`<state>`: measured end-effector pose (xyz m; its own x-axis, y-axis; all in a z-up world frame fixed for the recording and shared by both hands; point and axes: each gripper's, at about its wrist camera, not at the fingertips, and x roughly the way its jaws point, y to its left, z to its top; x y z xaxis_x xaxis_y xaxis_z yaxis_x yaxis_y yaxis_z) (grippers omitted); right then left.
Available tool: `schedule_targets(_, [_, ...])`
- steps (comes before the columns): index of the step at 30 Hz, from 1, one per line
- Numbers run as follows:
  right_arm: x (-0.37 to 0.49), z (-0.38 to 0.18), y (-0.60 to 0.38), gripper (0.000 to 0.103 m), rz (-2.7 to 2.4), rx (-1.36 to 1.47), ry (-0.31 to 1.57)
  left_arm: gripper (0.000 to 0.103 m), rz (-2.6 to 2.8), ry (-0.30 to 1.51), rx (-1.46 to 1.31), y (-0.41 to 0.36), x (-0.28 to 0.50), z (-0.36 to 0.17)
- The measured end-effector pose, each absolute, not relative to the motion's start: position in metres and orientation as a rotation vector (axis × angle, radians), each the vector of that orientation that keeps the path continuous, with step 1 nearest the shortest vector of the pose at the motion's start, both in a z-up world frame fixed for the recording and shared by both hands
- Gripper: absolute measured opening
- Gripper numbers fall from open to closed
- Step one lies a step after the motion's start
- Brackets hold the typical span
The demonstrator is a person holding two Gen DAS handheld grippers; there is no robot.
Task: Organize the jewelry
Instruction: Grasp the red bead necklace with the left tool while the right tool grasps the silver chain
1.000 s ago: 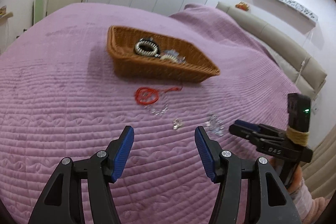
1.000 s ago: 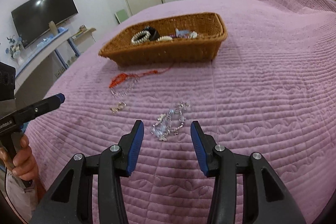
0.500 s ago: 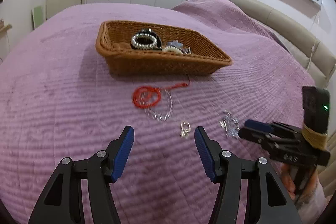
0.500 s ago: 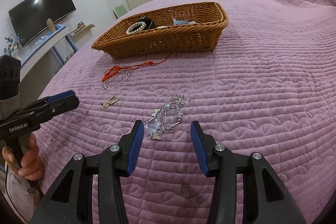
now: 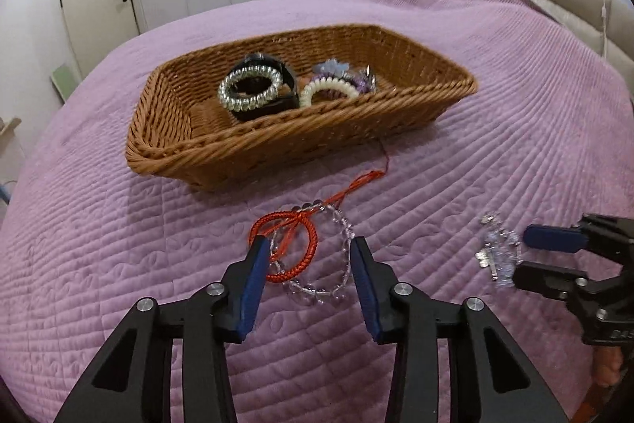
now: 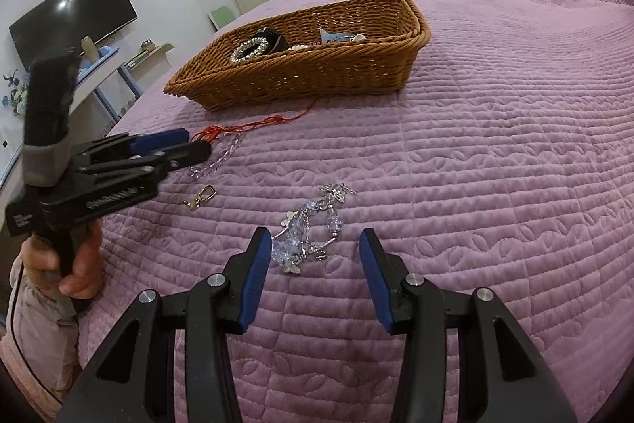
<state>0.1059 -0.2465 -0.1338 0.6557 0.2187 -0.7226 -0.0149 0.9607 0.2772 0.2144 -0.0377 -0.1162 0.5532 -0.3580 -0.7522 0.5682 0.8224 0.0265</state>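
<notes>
Two claws worked over a purple quilted bed [image 5: 515,153]. The left claw [image 5: 309,266] was released, its two blue fingers spread on either side of a red cord bracelet [image 5: 313,244] and a clear bead bracelet [image 5: 340,264], which lay overlapping on the quilt; whether the fingers touched them could not be told. A red tail from the cord ran toward the far basket [image 5: 277,141].

The right claw [image 6: 315,258] was also released, its fingers straddling the near end of one crystal butterfly bracelet [image 6: 313,224] lying to the right of the other two. One small gold clasp [image 6: 202,195] lay alone on the quilt between the two groups.

The one wicker basket sat on the far side, just beyond the red cord. Inside it were a pearl bracelet [image 5: 249,88] resting on a black band [image 5: 277,106], a white bead bracelet [image 5: 329,90], and some blue and purple pieces [image 5: 348,74] too bunched to count.
</notes>
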Motion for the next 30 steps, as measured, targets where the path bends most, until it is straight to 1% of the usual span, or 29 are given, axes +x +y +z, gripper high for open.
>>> schedule_targets(1, [0.108,-0.133,-0.246,0.051,0.135,0.256,0.851,0.031,-0.556,0.816,0.29,-0.039,0.214,-0.118])
schedule_targets(4, [0.113,-0.134,-0.242,0.051,0.129,0.251,0.858,0.019,-0.555,0.814,0.299,-0.042,0.215,-0.119])
schedule_targets(9, [0.125,-0.135,-0.23,0.051,0.083,0.192,0.884,0.012,-0.559,0.82,0.284,-0.041,0.218,-0.121])
schedule_targets(10, [0.128,-0.135,-0.226,0.052,0.07,0.167,0.89,0.006,-0.565,0.824,0.279,-0.041,0.219,-0.122])
schedule_targets(12, [0.132,-0.137,-0.215,0.051,0.037,0.099,0.896,0.006,-0.571,0.826,0.274,-0.04,0.218,-0.123])
schedule_targets(14, [0.133,-0.138,-0.204,0.04,0.017,0.03,0.894,0.006,-0.582,0.822,0.262,-0.038,0.217,-0.122])
schedule_targets(15, [0.132,-0.139,-0.201,0.037,0.018,0.013,0.89,0.006,-0.586,0.822,0.255,-0.037,0.217,-0.121])
schedule_targets(17, [0.13,-0.139,-0.198,0.017,0.044,0.004,0.885,0.005,-0.595,0.819,0.233,-0.034,0.216,-0.12])
schedule_targets(18, [0.13,-0.139,-0.198,0.015,0.058,0.006,0.886,0.005,-0.601,0.814,0.216,-0.031,0.216,-0.118])
schedule_targets(23, [0.123,-0.138,-0.193,0.012,0.102,-0.011,0.869,0.005,-0.613,0.784,0.104,-0.011,0.215,-0.108])
schedule_targets(30, [0.109,-0.13,-0.193,0.011,0.174,0.019,0.807,0.005,-0.693,0.755,-0.134,0.032,0.215,-0.091])
